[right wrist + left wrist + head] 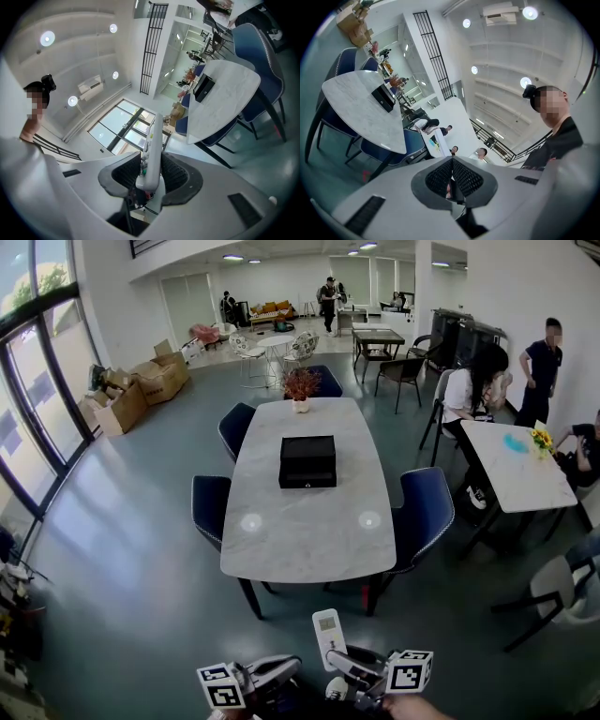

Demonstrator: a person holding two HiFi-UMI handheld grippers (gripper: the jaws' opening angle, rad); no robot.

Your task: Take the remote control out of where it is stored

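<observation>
Holding the remote control (329,637) out of storage: task looks done.
Right gripper (151,165) jaws pinch it; left gripper (452,177) jaws are pressed together.

Left hand-held gripper (274,675) and right hand-held gripper (347,667): rear parts cut off by head view's bottom edge. Hand (412,706) behind right hand-held gripper mostly out of frame. Remote (329,634): lower end hidden between right hand-held gripper's jaws; screen and button print too small to read. Right gripper view shows remote edge-on, face barely visible. Black box (307,461) on table (281,531): inside hidden, open or closed cannot tell.
</observation>
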